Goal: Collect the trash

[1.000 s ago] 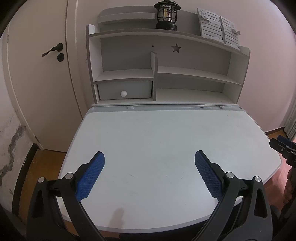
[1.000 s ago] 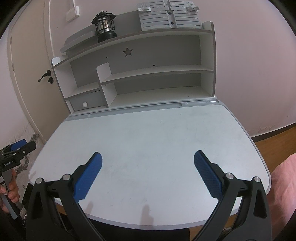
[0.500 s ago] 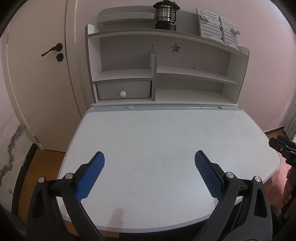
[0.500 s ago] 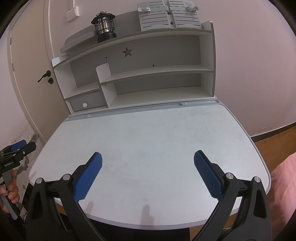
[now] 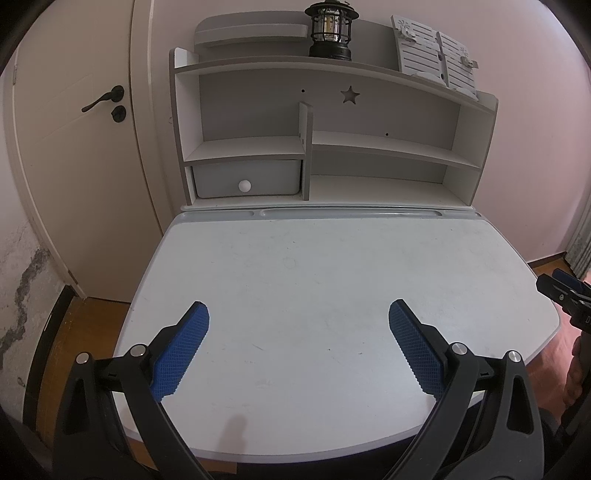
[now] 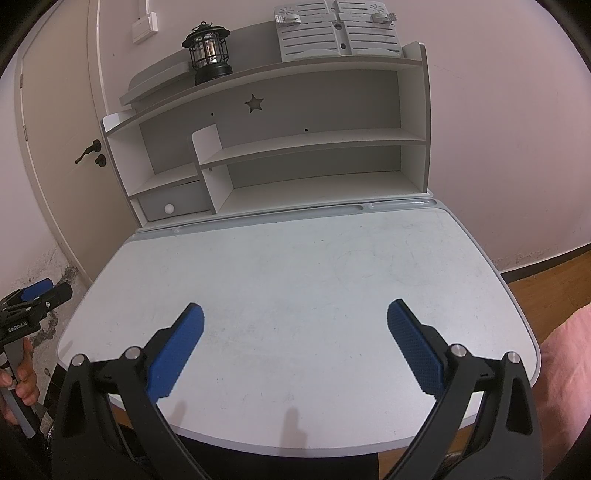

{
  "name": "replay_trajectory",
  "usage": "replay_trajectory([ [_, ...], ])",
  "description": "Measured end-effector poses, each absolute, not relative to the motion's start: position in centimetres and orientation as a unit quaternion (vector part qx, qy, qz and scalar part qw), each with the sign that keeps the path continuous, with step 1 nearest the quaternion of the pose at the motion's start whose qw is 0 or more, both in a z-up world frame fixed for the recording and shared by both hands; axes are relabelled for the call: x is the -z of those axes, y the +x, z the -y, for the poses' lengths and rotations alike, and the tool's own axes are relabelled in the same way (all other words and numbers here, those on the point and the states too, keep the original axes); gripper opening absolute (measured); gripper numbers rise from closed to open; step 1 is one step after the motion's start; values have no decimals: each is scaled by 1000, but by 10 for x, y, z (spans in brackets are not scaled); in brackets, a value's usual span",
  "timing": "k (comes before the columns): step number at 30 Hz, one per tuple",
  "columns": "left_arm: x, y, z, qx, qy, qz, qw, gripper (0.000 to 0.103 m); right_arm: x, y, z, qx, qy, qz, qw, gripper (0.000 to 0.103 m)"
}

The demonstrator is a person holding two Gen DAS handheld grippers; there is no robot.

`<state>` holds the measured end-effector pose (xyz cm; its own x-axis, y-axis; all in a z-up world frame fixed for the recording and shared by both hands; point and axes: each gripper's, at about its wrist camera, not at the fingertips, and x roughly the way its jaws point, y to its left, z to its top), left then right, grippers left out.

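In the left wrist view, no trash shows anywhere on the worktop (image 5: 314,277). The left tool (image 5: 298,345) is at the bottom of the frame, over the near edge of the worktop. Its two blue fingers (image 5: 183,350) are wide apart. They hold nothing and touch nothing. The white top between them is bare, with only small marks and scuffs. At the back, in the upper middle, stands a shelf unit (image 5: 325,147) with a star cut in it. A small drawer (image 5: 245,182) with a round white knob sits low on its left. A black lantern (image 5: 330,29) stands on top, and a slatted book stand (image 5: 434,61) leans to its right. A door (image 5: 74,147) with a dark handle fills the left side. At the right edge, the other tool's tip (image 5: 565,293) pokes in beside the worktop.

In the right wrist view, no trash shows here either. The right tool (image 6: 294,345) is at the bottom of the frame, fingers (image 6: 413,347) wide apart, holding nothing, over the near edge. The shelf unit (image 6: 280,147), lantern (image 6: 208,53) and book stand (image 6: 338,31) are at the top. At the lower left edge, a hand (image 6: 18,380) grips the left tool's handle. Wood floor (image 6: 546,277) shows on the right. Nothing is in the way.
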<state>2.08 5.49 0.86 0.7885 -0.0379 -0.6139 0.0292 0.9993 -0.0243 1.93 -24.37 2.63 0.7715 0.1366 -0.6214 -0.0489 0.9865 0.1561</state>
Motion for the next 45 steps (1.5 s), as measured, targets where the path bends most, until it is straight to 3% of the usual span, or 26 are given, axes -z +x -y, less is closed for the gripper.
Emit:
replay_trajectory([
  [45, -3, 27, -65, 11, -31, -341, 939, 95, -25, 21, 247, -46, 66, -336, 938, 96],
])
